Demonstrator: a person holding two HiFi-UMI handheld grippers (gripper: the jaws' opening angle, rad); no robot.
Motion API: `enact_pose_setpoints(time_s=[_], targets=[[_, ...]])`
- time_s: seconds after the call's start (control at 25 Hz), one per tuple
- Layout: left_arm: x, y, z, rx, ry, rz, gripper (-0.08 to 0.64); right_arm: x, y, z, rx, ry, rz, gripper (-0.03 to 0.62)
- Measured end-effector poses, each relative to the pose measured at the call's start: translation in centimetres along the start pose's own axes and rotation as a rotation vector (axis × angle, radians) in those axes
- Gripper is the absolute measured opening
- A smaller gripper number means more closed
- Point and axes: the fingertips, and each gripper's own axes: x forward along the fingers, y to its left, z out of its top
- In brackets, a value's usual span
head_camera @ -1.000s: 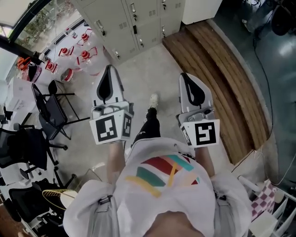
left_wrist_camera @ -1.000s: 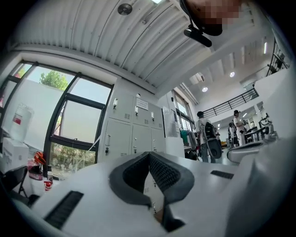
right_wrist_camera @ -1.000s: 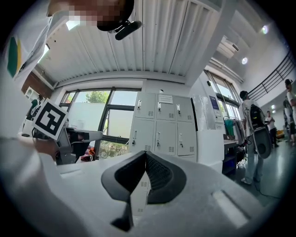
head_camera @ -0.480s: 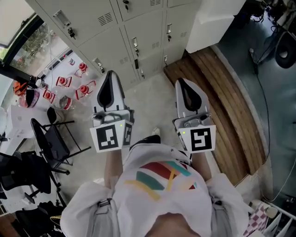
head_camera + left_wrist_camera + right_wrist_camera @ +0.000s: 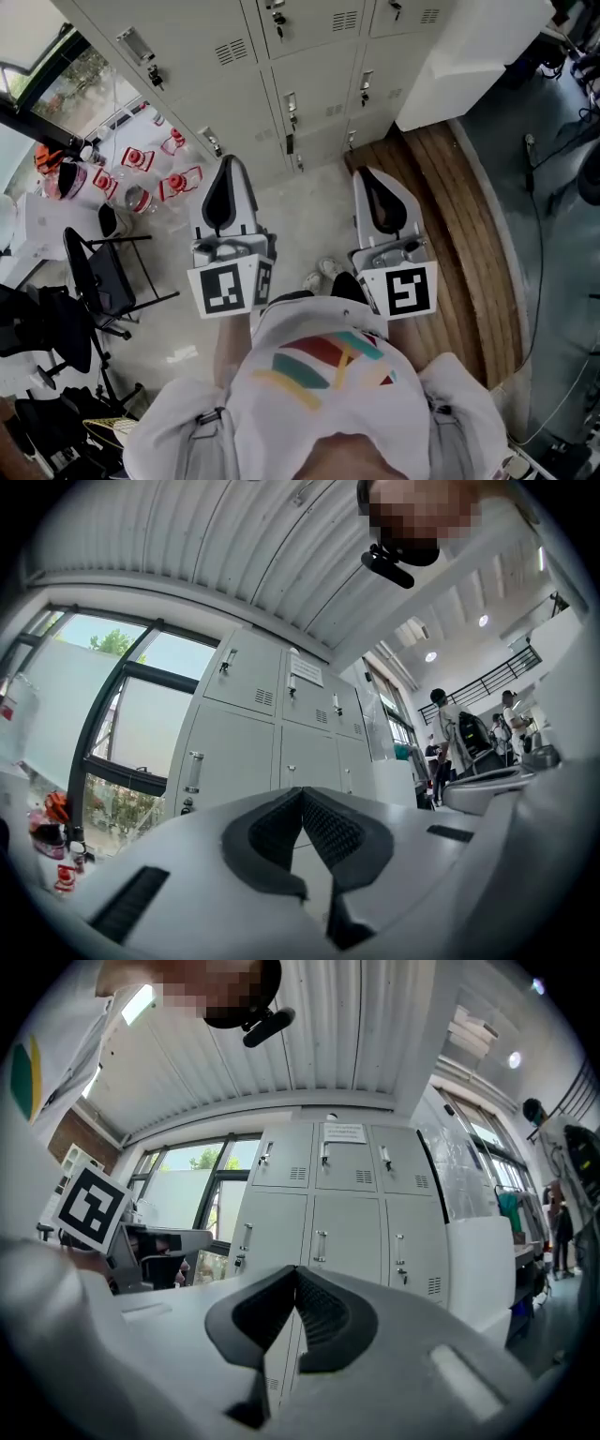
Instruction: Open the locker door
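A bank of pale grey lockers (image 5: 309, 56) stands ahead, its doors closed, each with a small handle and vent slots. The same lockers (image 5: 272, 733) show beyond the jaws in the left gripper view, and the lockers (image 5: 347, 1204) fill the middle of the right gripper view. My left gripper (image 5: 225, 169) is shut and holds nothing; it points toward the lockers, still well short of them. My right gripper (image 5: 367, 180) is likewise shut and empty, level with the left one. Neither touches a door.
Red-capped water jugs (image 5: 155, 173) sit on the floor left of the lockers. A black chair (image 5: 103, 267) stands further left. A wooden platform (image 5: 469, 216) runs along the right, with a white cabinet (image 5: 478, 47) beside the lockers. People stand in the distance (image 5: 450, 752).
The lockers have come closer and fill more of the head view's top. Both grippers have advanced toward them together, still shut. The jugs and chair have slid toward the left.
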Motion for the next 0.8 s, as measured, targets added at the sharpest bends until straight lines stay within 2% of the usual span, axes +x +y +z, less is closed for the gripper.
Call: enact_pose_setpoints(time_s=[0.32,0.8], targets=[[2.8,-0.2,-0.8,0.004,0.016,0.09,0.015,3.5,-2.3,-1.1,0.043,0.005,0.086,0.005],[4.9,1.2,-2.1,0.017,0.027,0.116,0.015,7.3,-2.2,-1.7,0.062,-0.008,0.149,0.005]])
